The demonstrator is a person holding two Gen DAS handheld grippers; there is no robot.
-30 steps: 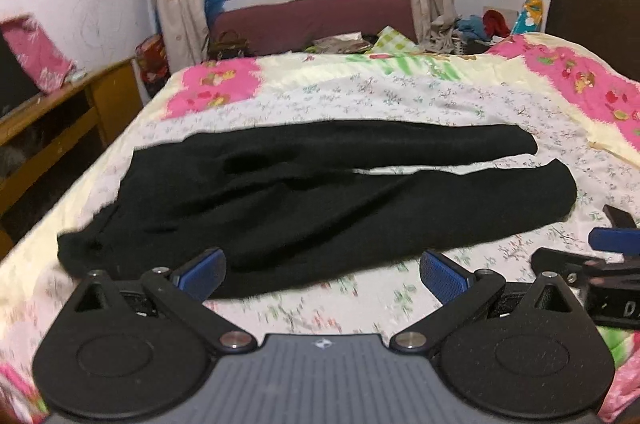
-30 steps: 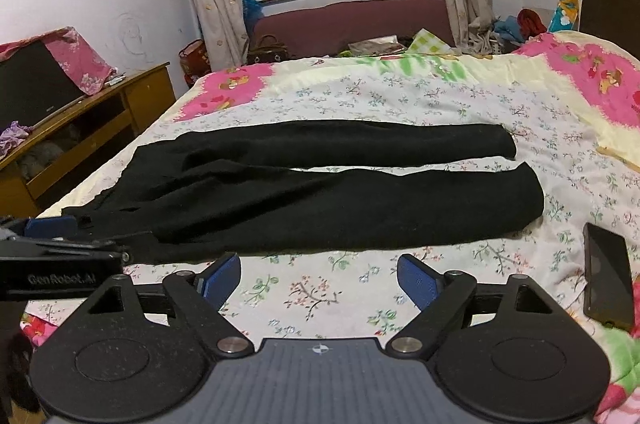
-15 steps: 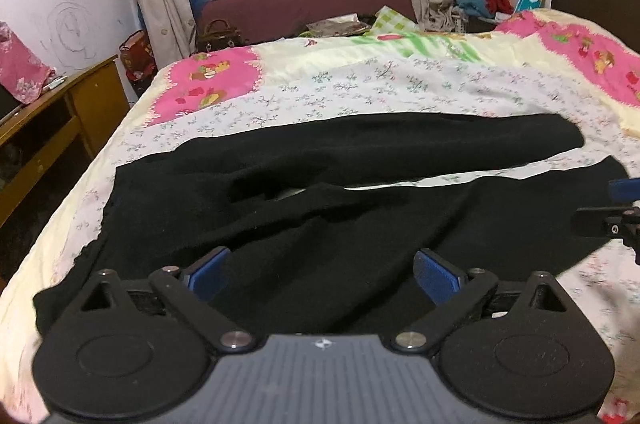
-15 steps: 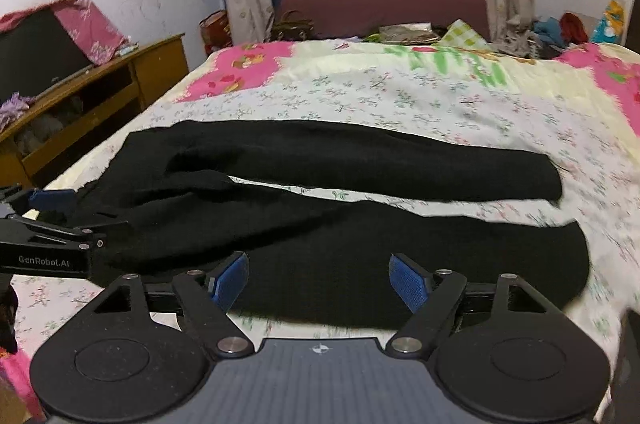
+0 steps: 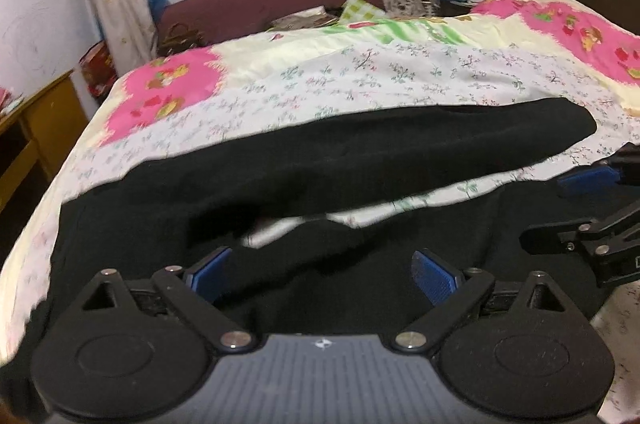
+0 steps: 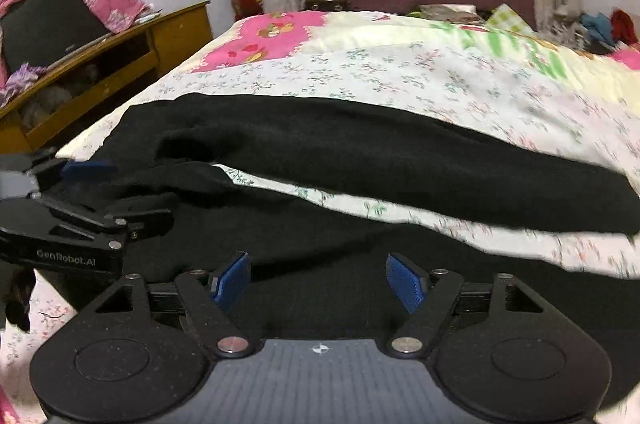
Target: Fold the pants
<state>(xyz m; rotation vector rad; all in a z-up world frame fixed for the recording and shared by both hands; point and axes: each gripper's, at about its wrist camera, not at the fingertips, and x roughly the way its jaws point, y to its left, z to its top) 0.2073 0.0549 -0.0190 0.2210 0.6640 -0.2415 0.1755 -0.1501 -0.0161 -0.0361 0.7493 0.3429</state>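
Black pants (image 5: 360, 160) lie spread across the flowered bedspread (image 5: 400, 80), waist toward the left, the two legs running off to the right with a wedge of sheet showing between them; the near leg fills the space right under both of my tools. I have the left gripper (image 5: 320, 270) tilted downward over the near leg close to the crotch, its blue pads (image 5: 208, 268) spread wide with nothing pinched between them, only cloth lying below. My right gripper (image 6: 318, 278) points down at the same near leg further to the right; its jaws are closing in but the pads do not press on any fabric, so it holds nothing. In the left view the right tool pokes in from the right edge (image 5: 588, 232), and in the right view the left tool shows at the left edge (image 6: 80, 220), so the two sit side by side, near but apart. Beyond the far leg the bedspread runs clear to the window end, giving room to carry cloth that way; a wooden cabinet (image 6: 120, 60) stands off the left edge of the bed. Compared with a second ago both tools have come forward and lower: then I saw bare sheet in front of the pads and the whole garment ahead, now the near hem has gone under the tools
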